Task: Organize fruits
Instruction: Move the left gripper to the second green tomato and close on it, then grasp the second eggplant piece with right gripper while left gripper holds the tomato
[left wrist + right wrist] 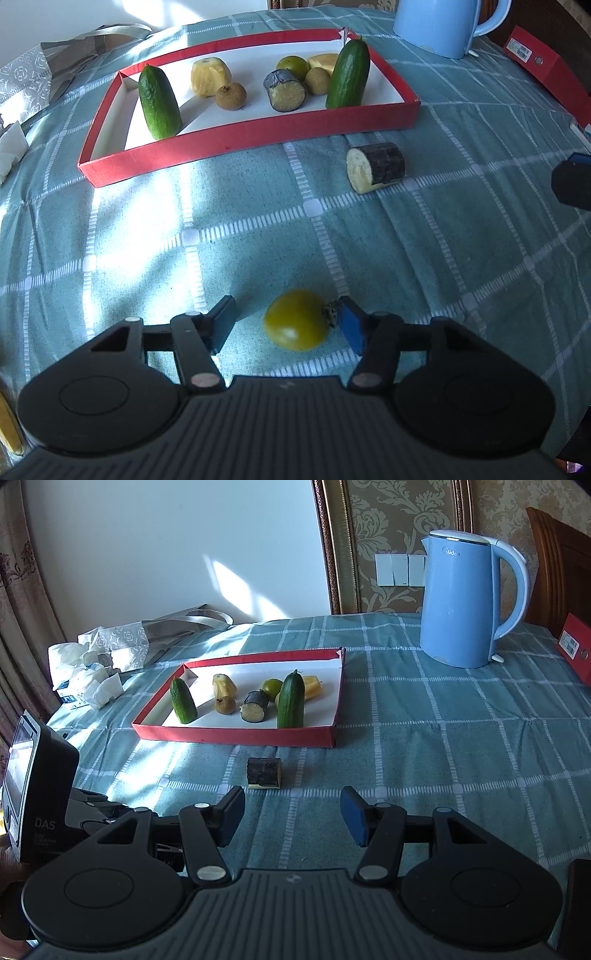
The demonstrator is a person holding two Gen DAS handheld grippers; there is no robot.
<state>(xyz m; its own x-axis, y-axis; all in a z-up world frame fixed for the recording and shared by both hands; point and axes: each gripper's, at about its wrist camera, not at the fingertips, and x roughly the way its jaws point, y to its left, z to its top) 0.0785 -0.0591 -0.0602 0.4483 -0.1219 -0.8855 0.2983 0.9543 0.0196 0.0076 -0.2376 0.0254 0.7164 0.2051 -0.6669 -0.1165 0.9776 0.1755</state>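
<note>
Two things are not yet in the red box [258,131]: the left gripper [286,328], jaws apart, sits around the green fruit [296,319] and must squeeze it next, while the right gripper [291,818] waits open and empty.

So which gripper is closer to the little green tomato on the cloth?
The left gripper. The green tomato sits between its fingers, the right-hand one by its stem. The right gripper hangs off to the side, nothing between its fingers.
</note>
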